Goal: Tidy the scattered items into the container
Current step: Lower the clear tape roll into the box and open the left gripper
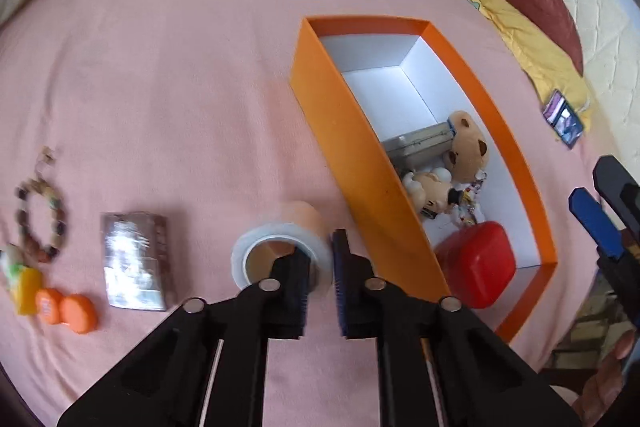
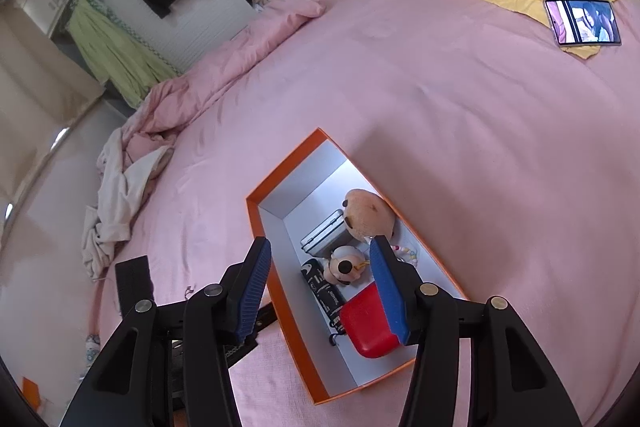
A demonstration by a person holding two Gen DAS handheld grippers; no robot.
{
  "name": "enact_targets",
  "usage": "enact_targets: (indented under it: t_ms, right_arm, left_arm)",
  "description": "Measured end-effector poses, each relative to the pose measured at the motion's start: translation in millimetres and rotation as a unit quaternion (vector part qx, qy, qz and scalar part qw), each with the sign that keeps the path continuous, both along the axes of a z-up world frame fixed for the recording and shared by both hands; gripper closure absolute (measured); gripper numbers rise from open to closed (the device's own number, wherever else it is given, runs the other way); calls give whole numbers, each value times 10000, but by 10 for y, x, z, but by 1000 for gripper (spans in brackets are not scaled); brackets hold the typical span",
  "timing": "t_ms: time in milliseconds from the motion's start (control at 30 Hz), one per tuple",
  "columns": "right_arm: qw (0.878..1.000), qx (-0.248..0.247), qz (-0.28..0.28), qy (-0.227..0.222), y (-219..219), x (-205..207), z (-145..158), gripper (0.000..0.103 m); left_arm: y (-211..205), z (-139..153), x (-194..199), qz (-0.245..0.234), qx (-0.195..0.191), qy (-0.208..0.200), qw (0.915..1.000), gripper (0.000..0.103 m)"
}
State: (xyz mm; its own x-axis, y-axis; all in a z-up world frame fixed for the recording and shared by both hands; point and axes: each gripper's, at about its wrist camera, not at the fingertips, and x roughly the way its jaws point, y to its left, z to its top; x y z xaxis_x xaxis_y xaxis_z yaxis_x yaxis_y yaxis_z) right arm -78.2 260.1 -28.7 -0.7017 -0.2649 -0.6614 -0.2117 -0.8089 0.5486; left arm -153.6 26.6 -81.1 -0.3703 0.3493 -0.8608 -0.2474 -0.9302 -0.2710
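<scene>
- left gripper (image 1: pixel 320 259) jaws nearly closed, one finger inside the core of the tape roll (image 1: pixel 280 253), the other outside at its 3 o'clock, so it's pinching the roll's wall; looks gripped, can't confirm it's lifted off the bed (image 1: pixel 180 67)
- right gripper (image 2: pixel 320 291) wide open, holding nothing, hovering over the near end of the orange box (image 1: pixel 344 131)
- risk: grip is on one thin wall of the ring only, so the roll could pivot or slip out on the way over
- risk: box's near long wall sits just at 3 o'clock of the roll; a low carry would clip that rim and shove or tip the box on the soft bedding
- risk: near end of the box is already crowded with red case (image 1: pixel 476 263), small plush (image 1: pixel 430 187), bear plush (image 1: pixel 466 143) and grey case (image 1: pixel 420 143); dropped there, the roll may perch on top and roll out. Far end at 12 o'clock is bare, better drop spot in my view
- risk: right gripper is over the same box, so the two tools could collide
- tape roll: clear tape on a tan cardboard core, on its side with the open end facing camera, round so it will roll if released on edge
- still out at 9 o'clock of the roll: foil packet (image 1: pixel 134 261), orange caps (image 1: pixel 66 309), yellow item (image 1: pixel 26 289), bead bracelet (image 1: pixel 40 219)
</scene>
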Motion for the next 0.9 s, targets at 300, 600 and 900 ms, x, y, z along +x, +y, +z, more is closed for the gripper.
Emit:
enact_targets:
  t_ms: [300,600,900]
  right_arm:
    - [10000,-26,-15,60,-2,27,20,52]
    - [9997,-91,-87,189,27,57,47,49]
    - [9992,226,246,205,-152,24,98,49]
  left_arm:
    - [79,649,144,-53,781,1397,9871,92]
    - [366,574,62,-395,691,1236,9891,41]
    - [-672,750,235,912,670,1579,9810,38]
